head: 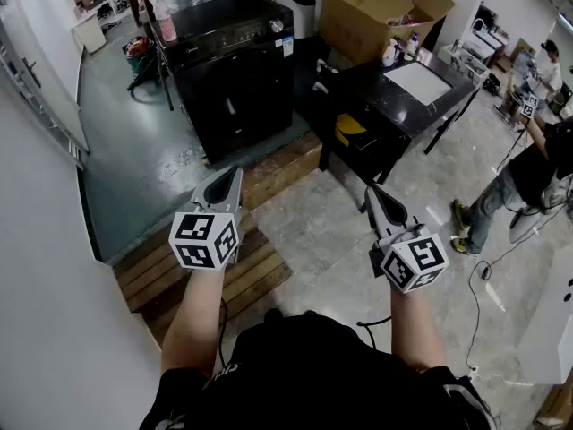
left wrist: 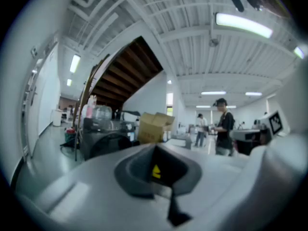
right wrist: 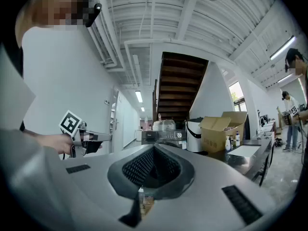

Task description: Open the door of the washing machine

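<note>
The black front-loading washing machine [head: 235,72] stands at the far side of the floor with its door closed; it also shows in the left gripper view [left wrist: 102,142] and, far off, in the right gripper view [right wrist: 166,135]. My left gripper [head: 234,176] is held level, well short of the machine, jaws shut and empty [left wrist: 155,149]. My right gripper [head: 371,191] hangs level further right, also shut on nothing [right wrist: 153,149]. The right gripper view shows the left gripper [right wrist: 89,138] off to its left.
A low wooden platform [head: 235,274] lies under the left gripper. A black table [head: 405,106] with a white sheet [head: 419,81] and a cardboard box [head: 376,9] stands right of the machine. A tripod [head: 154,68] stands left of it. A person [head: 528,179] stands at right; cables cross the floor.
</note>
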Demonstrator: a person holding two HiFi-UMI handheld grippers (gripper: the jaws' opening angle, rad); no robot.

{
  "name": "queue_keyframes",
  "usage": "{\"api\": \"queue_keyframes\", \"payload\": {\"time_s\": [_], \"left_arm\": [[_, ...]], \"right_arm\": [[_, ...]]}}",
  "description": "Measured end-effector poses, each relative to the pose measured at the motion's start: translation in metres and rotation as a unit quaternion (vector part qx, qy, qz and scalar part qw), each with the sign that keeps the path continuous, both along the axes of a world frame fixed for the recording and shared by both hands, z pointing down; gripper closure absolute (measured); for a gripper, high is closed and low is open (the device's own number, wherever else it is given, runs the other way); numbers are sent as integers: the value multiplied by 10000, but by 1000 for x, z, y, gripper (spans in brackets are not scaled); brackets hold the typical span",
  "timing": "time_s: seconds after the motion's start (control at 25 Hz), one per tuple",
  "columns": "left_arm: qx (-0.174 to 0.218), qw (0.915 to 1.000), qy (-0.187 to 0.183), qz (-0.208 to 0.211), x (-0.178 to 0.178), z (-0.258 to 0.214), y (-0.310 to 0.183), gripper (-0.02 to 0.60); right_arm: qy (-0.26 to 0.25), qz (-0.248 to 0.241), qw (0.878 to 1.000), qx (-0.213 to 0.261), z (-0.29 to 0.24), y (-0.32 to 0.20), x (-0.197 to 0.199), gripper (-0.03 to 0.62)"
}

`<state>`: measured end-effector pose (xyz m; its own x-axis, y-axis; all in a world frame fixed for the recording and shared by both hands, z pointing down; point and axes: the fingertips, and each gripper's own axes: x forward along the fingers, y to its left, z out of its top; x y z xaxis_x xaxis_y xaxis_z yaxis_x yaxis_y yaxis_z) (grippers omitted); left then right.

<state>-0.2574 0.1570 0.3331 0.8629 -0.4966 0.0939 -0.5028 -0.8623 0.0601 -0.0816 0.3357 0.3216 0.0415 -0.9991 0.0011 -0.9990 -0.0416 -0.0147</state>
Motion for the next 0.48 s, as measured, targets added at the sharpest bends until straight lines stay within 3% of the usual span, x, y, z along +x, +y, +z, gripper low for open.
{"api": "queue_keyframes", "payload": {"time_s": [0.48], "left_arm": [[2, 9999, -104, 86, 10, 8, 19, 574]], "right_arm": [[-165, -38, 9998, -65, 18, 10, 3, 603]]}}
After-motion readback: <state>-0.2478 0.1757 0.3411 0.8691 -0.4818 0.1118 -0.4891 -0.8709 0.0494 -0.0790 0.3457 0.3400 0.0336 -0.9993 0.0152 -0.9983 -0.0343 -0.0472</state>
